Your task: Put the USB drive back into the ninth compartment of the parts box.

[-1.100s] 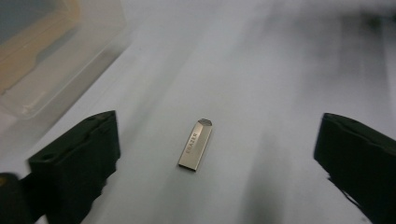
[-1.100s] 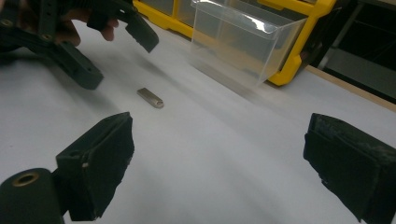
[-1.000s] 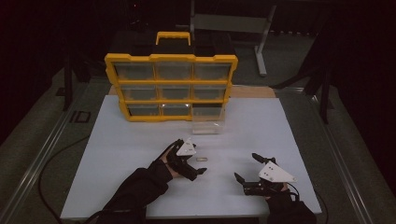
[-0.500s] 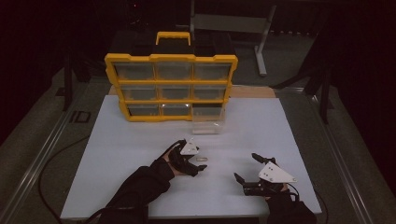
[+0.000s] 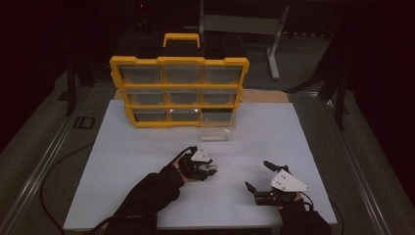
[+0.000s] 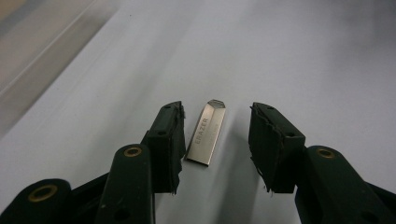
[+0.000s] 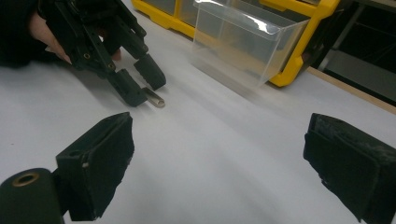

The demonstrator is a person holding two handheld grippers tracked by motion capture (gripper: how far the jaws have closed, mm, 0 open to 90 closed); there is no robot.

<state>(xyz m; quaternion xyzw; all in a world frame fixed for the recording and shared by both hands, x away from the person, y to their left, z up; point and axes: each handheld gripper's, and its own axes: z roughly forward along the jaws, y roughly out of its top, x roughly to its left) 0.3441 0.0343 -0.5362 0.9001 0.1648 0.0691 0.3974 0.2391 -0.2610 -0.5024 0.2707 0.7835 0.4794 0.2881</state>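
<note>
A small silver metal USB stick (image 6: 208, 133) lies flat on the white table top (image 5: 147, 147). My left gripper (image 6: 218, 114) is open and low over it, one jaw on each side; the left jaw is almost touching the stick and the right jaw stands well apart. In the high view the left gripper (image 5: 209, 169) sits at the table's middle front. The right gripper view shows that left gripper (image 7: 140, 84) with the stick's end (image 7: 156, 99) poking out between its jaws. My right gripper (image 5: 257, 175) rests open at the front right, wide apart (image 7: 219, 158), with nothing between its jaws.
A yellow drawer organizer (image 5: 178, 90) stands at the back of the table. A clear plastic drawer (image 5: 218, 131) has been pulled out and sits on the table in front of its lower right slot, also seen in the right gripper view (image 7: 243, 42).
My left gripper has edged slightly to the right over the stick. The right gripper has stayed where it was.
</note>
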